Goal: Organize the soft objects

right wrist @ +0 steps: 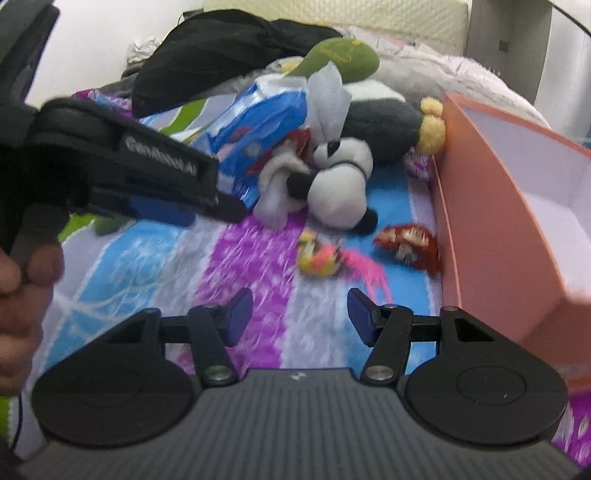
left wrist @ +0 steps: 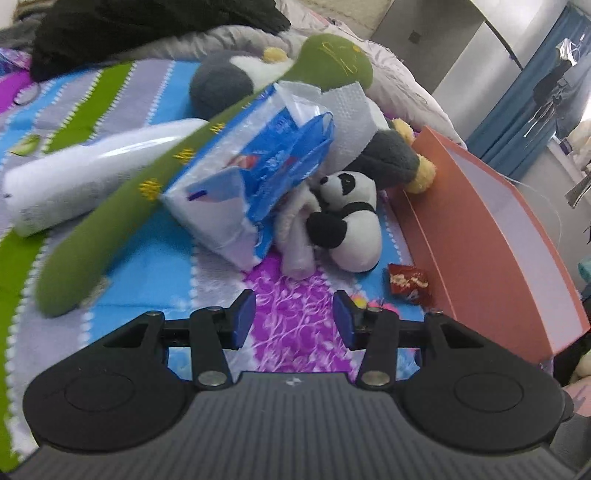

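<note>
A panda plush (left wrist: 351, 221) (right wrist: 341, 184) lies on the striped bedspread (left wrist: 295, 325) beside a cream soft toy (left wrist: 295, 236). A long green plush (left wrist: 122, 206) (right wrist: 340, 59) lies across a grey and white penguin plush (left wrist: 221, 85) (right wrist: 384, 122). A blue and white tissue pack (left wrist: 251, 184) (right wrist: 258, 122) leans on them. My left gripper (left wrist: 293, 319) is open and empty, just short of the panda. It also shows from the side in the right wrist view (right wrist: 207, 206). My right gripper (right wrist: 300, 315) is open and empty above the bedspread.
An open orange box (left wrist: 491, 236) (right wrist: 491, 206) with a white inside stands at the right. A red snack packet (left wrist: 408, 282) (right wrist: 410, 247) lies next to it. A small yellow and pink toy (right wrist: 321, 260), a white pillow (left wrist: 92, 173) and a black garment (left wrist: 147, 29) lie around.
</note>
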